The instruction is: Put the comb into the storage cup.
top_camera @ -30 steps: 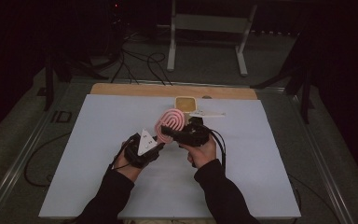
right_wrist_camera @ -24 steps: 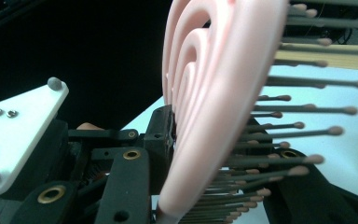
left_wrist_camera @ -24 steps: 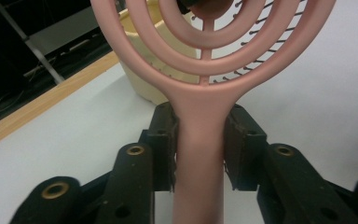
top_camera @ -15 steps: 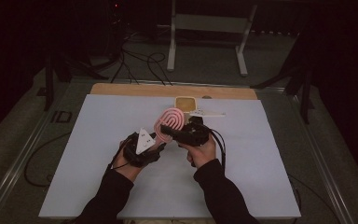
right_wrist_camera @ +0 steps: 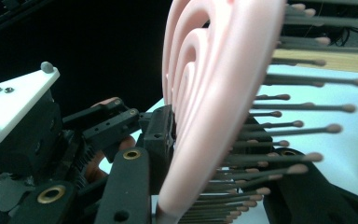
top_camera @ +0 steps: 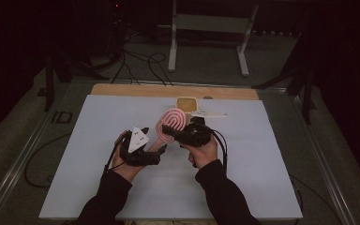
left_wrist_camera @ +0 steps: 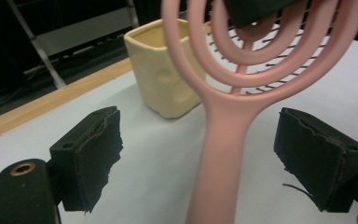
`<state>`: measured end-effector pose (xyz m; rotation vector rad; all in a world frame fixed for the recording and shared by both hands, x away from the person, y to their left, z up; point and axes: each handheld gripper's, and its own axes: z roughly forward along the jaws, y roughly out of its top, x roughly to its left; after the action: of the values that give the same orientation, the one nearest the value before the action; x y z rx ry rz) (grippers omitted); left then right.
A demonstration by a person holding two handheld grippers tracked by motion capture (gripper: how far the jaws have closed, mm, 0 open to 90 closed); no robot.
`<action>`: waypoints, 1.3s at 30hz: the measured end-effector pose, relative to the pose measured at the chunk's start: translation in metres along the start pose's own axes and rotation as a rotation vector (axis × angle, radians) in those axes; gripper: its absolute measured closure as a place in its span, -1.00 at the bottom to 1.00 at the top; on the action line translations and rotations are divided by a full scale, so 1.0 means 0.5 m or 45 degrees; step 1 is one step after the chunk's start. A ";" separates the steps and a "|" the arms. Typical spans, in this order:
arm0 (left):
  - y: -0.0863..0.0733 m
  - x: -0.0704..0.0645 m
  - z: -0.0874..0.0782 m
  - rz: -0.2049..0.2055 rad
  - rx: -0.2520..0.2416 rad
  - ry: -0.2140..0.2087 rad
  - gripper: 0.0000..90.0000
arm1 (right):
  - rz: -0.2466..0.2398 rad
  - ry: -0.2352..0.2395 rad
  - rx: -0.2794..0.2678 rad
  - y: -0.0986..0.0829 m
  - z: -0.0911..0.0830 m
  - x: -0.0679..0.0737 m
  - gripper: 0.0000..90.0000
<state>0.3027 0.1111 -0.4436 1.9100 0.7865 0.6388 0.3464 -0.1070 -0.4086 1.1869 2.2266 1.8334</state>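
Now your right gripper [top_camera: 177, 135] clamps pink hairbrush [top_camera: 171, 123] by its head, centre of high view. Your left gripper [left_wrist_camera: 214, 154] jaws spread wide around handle, not touching. Cream cup [left_wrist_camera: 163, 70] sits behind brush, upper centre.

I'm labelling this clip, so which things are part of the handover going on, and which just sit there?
In the job: pink brush, right gripper clamped on its head, left gripper open around its handle.

Lying about: cream cup, white utensil beside it, metal stand behind the table.
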 end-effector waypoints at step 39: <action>-0.055 0.077 -0.089 -0.107 -0.078 0.110 -1.00 | 0.023 -0.044 -0.026 0.007 -0.030 -0.024 0.41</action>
<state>0.2895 0.1744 -0.4455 1.7945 0.8872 0.6893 0.3497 -0.1259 -0.4064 1.2291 2.1809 1.8235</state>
